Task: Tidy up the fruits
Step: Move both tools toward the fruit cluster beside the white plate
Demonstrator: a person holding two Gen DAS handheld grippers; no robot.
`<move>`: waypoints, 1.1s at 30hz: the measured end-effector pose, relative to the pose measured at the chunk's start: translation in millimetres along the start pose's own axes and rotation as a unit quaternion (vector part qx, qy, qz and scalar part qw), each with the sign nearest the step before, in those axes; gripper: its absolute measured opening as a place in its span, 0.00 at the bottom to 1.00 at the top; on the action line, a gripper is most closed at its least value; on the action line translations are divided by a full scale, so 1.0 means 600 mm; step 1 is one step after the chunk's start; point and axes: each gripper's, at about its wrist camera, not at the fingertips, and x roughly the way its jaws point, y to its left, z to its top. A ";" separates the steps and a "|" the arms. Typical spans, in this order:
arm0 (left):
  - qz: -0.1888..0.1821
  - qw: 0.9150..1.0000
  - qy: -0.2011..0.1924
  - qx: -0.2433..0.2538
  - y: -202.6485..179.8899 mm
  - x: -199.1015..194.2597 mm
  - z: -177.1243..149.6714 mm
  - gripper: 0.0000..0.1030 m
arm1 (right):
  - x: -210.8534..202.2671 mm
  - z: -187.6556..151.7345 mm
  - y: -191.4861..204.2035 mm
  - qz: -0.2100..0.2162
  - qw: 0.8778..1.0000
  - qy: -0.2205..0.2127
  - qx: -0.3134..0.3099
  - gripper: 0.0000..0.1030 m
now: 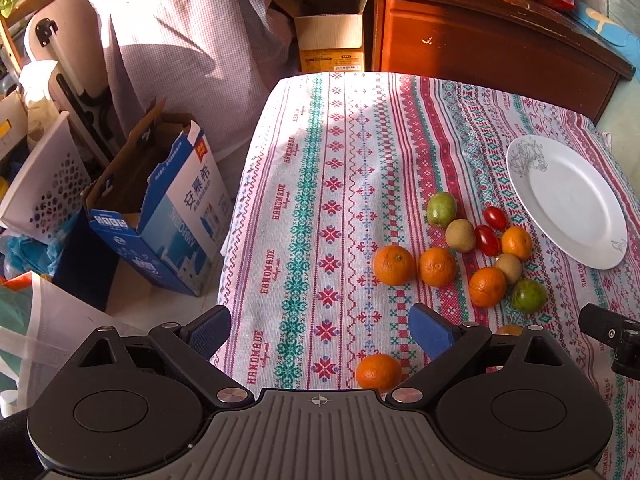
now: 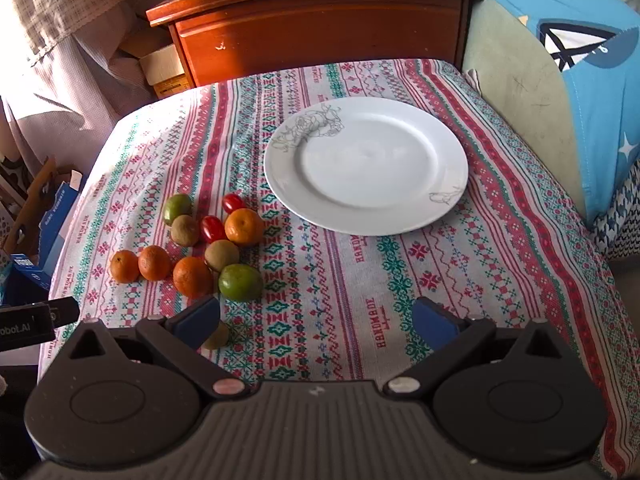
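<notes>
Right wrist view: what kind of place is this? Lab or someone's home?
Most likely a home, probably a lived-in bedroom or sitting room: a wooden cabinet, a cushion on soft seating, and a small table under an embroidered tablecloth with loose fruit beside a plate.

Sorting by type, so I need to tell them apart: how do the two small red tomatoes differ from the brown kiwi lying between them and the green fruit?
The tomatoes are glossy red, the kiwi matte brown. The tomatoes are oval and smaller, the kiwi rounder and bulkier. Both lie loose on the tablecloth, none on the plate.
</notes>
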 end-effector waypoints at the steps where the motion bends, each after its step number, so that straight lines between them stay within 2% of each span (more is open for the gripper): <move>1: 0.002 1.000 0.002 -0.001 0.000 0.001 -0.005 0.94 | 0.007 -0.003 0.004 -0.007 1.000 0.013 -0.006 0.98; 11: 0.015 1.000 0.014 -0.003 -0.004 0.010 -0.022 0.94 | 0.006 -0.006 0.035 -0.004 0.999 0.002 -0.049 0.96; 19: 0.032 0.999 0.012 0.006 -0.011 0.015 -0.026 0.94 | 0.008 -0.004 0.045 -0.020 0.997 -0.011 -0.070 0.96; 33: 0.033 0.999 0.013 0.019 -0.023 0.017 -0.034 0.94 | 0.014 -0.003 0.047 -0.016 0.998 -0.008 -0.067 0.96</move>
